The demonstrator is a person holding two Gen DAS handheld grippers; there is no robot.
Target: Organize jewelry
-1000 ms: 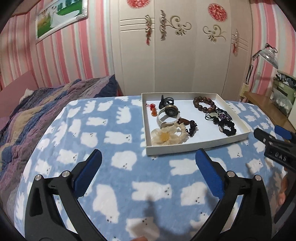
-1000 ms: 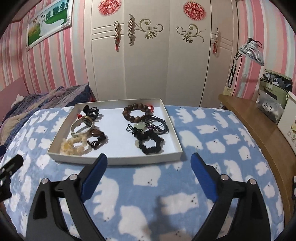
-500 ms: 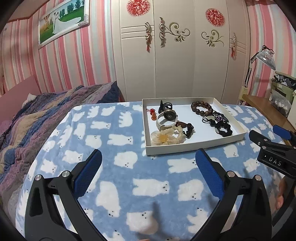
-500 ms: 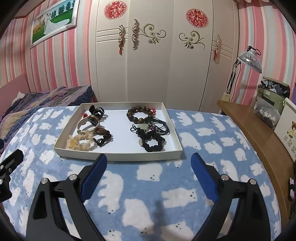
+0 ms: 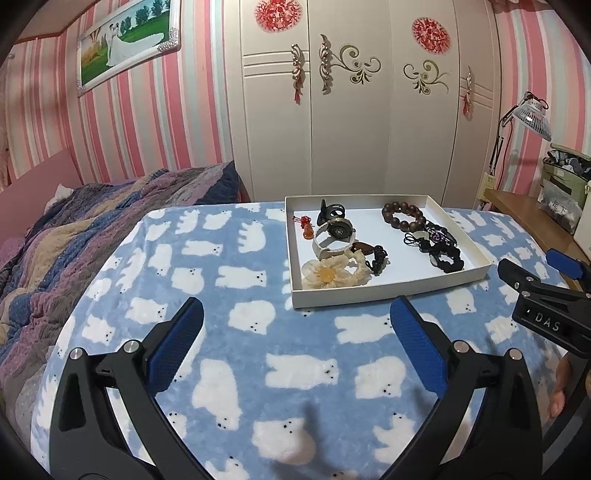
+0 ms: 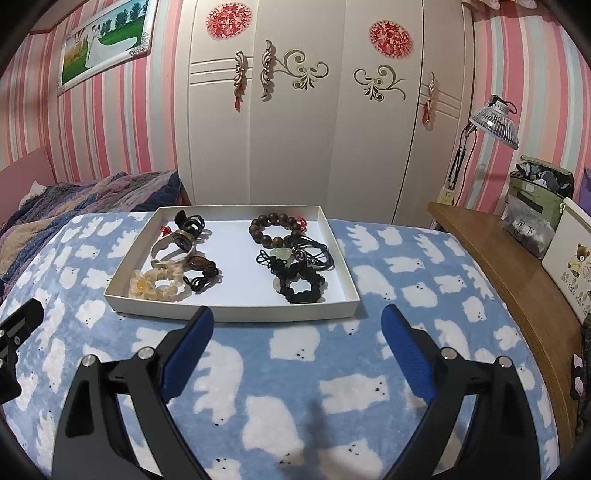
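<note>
White tray of jewelry ahead of left gripper, right gripper; both spread, empty.

Ahead of you stands a white wardrobe with red paper cutouts on its doors. A framed wedding photo hangs on the pink striped wall. A striped quilt lies to your left, and a lamp stands over the wooden surface on your right.
</note>
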